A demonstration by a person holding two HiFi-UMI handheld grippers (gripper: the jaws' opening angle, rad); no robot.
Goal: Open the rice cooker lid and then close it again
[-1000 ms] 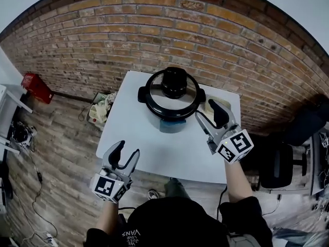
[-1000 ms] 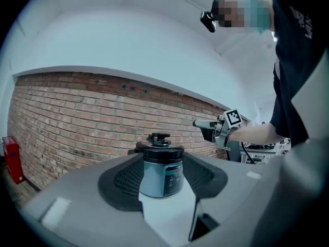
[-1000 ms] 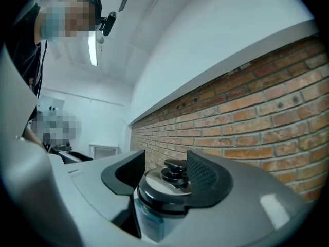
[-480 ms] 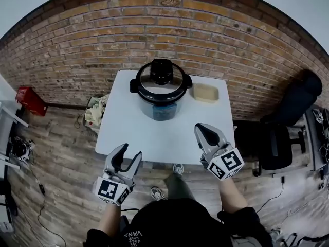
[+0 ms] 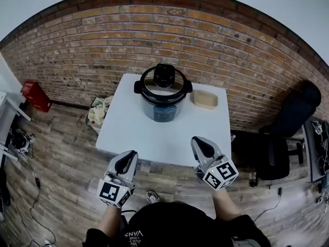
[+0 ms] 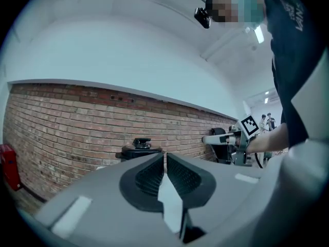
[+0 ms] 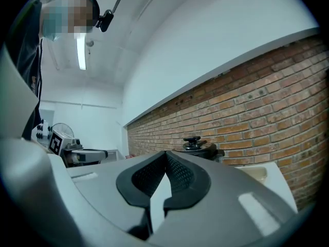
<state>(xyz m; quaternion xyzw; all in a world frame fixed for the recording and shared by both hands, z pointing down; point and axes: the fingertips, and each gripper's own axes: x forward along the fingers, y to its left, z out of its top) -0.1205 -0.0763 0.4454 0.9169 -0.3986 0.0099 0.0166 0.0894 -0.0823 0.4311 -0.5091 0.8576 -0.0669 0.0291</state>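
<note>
The rice cooker (image 5: 163,99) stands at the far middle of the white counter (image 5: 154,138), close to the brick wall (image 5: 205,40). Its glass lid (image 5: 163,86) lies on the pot, with the black knob (image 5: 164,74) on top. From my head view the lid looks level and seated, but the view is too small to say whether it sits fully in the rim all around. A shallow beige dish (image 5: 205,99) lies just beside the cooker, on its right.

Both my claws are well apart from the cooker, at the near edge of the counter, and they hold nothing. My right claw (image 5: 199,143) is completely closed, pad against pad. My left claw (image 5: 129,157) is closing; only a thin slit remains between its jaws and nothing stands in it.

I judge that the lid is now in its closed position, so the main risk is a lid that rests a little crooked and slides if someone bumps the counter. If I must reach in again, the closed jaws are the danger: they would strike the knob instead of going around it, and could push the cooker toward the dish or the wall.
</note>
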